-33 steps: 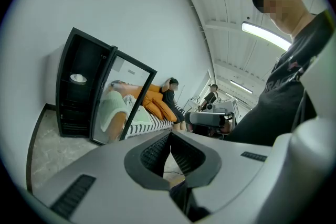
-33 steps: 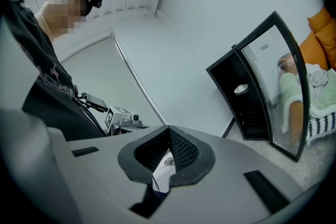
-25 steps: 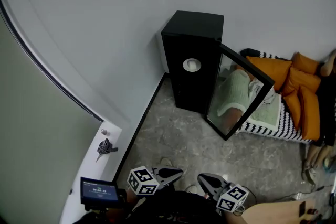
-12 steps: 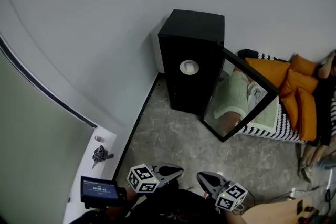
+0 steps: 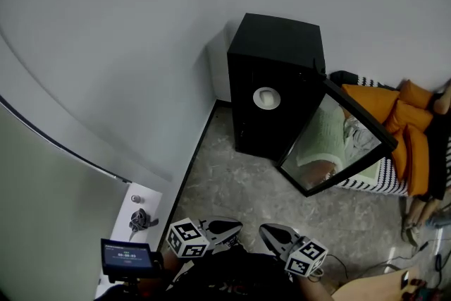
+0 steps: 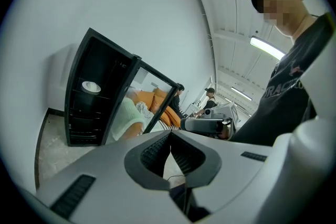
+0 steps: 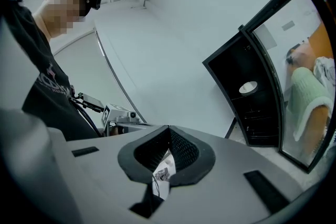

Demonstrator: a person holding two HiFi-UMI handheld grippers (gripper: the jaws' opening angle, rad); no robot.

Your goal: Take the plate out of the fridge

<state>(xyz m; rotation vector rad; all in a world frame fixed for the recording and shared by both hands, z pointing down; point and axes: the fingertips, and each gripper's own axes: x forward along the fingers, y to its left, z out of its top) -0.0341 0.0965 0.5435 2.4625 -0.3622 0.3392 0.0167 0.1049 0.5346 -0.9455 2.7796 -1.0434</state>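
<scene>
A small black fridge point(image 5: 275, 81) stands against the white wall with its glass door point(image 5: 338, 144) swung open to the right. A white plate point(image 5: 266, 98) rests on an upper shelf inside; it also shows as the plate point(image 6: 91, 86) in the left gripper view and the plate point(image 7: 248, 87) in the right gripper view. Both grippers are held low, close to the person's body and far from the fridge. My left gripper point(image 5: 236, 228) is shut with its jaw tips meeting and nothing between them. My right gripper point(image 5: 266, 230) is likewise shut and empty.
Grey stone floor point(image 5: 239, 187) lies between me and the fridge. A striped sofa with orange cushions point(image 5: 402, 130) stands right of the door. A small screen point(image 5: 127, 257) sits by my left hand. A cable point(image 5: 352, 268) lies on the floor at right. Other people point(image 6: 210, 99) stand far off.
The head view has shifted, so the fridge now sits further right and higher in the picture. Both grippers stay shut at the bottom edge in much the same place.
</scene>
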